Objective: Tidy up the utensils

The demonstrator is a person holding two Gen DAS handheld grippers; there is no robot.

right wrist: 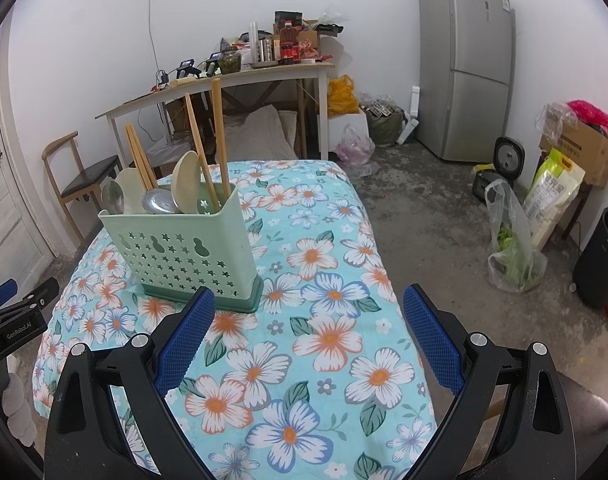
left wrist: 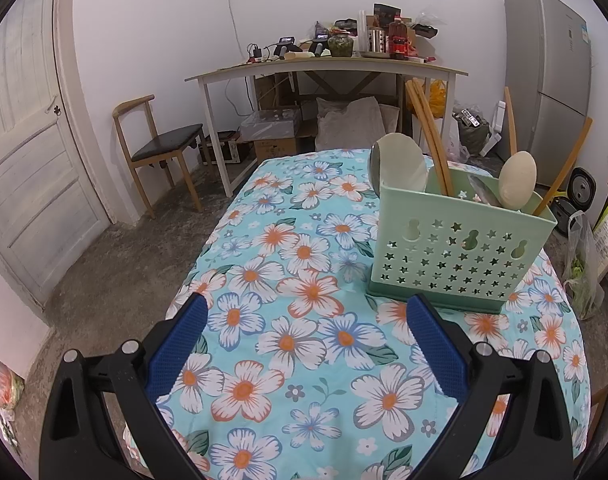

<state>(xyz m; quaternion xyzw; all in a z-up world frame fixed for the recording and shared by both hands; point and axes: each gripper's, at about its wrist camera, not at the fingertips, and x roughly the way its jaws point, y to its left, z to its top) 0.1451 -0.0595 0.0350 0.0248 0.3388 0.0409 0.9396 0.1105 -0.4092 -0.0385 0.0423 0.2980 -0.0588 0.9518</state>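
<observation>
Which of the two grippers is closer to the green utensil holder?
Roughly equal, perhaps the left. The left gripper sits before the green utensil holder, slightly leftward; the right gripper sits before it, rightward.

Home kitchen, fridge [right wrist: 466,64], floral-clothed table [right wrist: 304,280]

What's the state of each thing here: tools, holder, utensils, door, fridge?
Left tool: open, empty, above the cloth.
Right tool: open, empty.
Holder: upright on the cloth, loaded.
Spoons: standing in holder, bowls up.
Chopsticks: standing in holder, leaning.
Door: shut.
Fridge: shut.
</observation>
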